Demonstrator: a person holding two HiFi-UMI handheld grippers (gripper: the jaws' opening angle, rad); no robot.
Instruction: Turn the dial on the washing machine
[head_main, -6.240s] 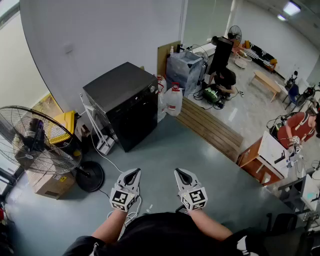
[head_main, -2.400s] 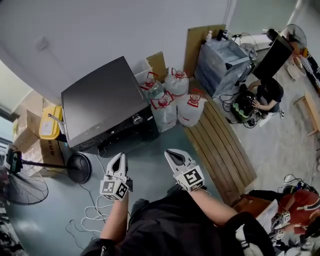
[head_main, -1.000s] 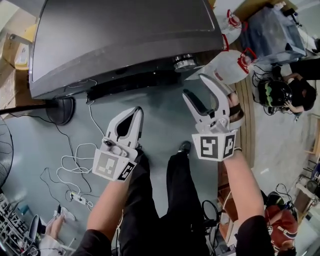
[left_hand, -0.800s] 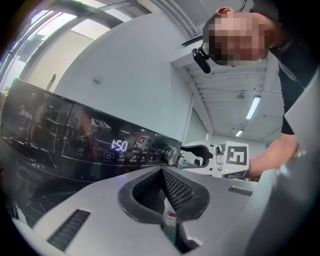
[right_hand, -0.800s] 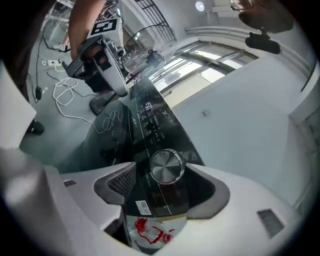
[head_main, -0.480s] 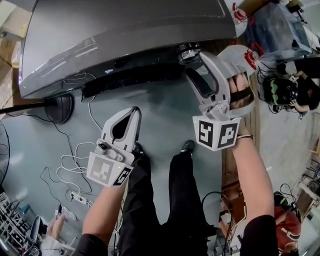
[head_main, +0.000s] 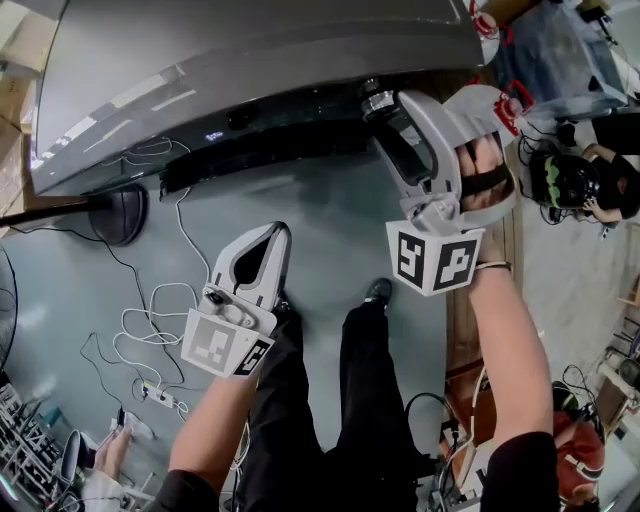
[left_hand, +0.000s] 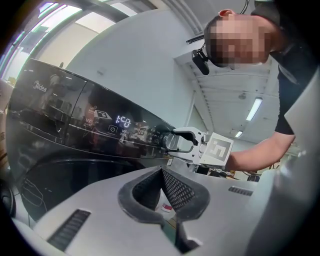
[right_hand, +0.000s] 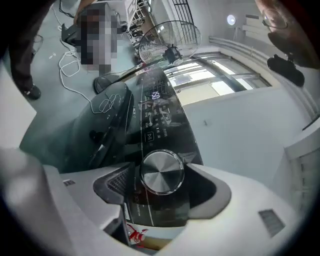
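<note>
The dark washing machine (head_main: 250, 60) fills the top of the head view, its display (left_hand: 123, 121) lit. Its round metal dial (head_main: 377, 100) sits at the right end of the control panel. My right gripper (head_main: 386, 108) straddles the dial (right_hand: 161, 171). Its jaws have just been opening and stand wide, one on each side of the dial, with a gap showing on one side. My left gripper (head_main: 274, 233) hangs lower, away from the machine, tips together and nothing in it. The left gripper view shows the right gripper (left_hand: 173, 142) at the dial (left_hand: 171, 141).
A fan base (head_main: 115, 215) and loose white cables (head_main: 150, 310) lie on the floor to the left. A standing fan (right_hand: 170, 40) is beyond the machine. A person (head_main: 570, 180) sits at the far right. My legs and a shoe (head_main: 375, 292) are below the grippers.
The right gripper has risen from below the panel to the dial and rolled, so its jaws now flank the dial. The left gripper has sunk a little.
</note>
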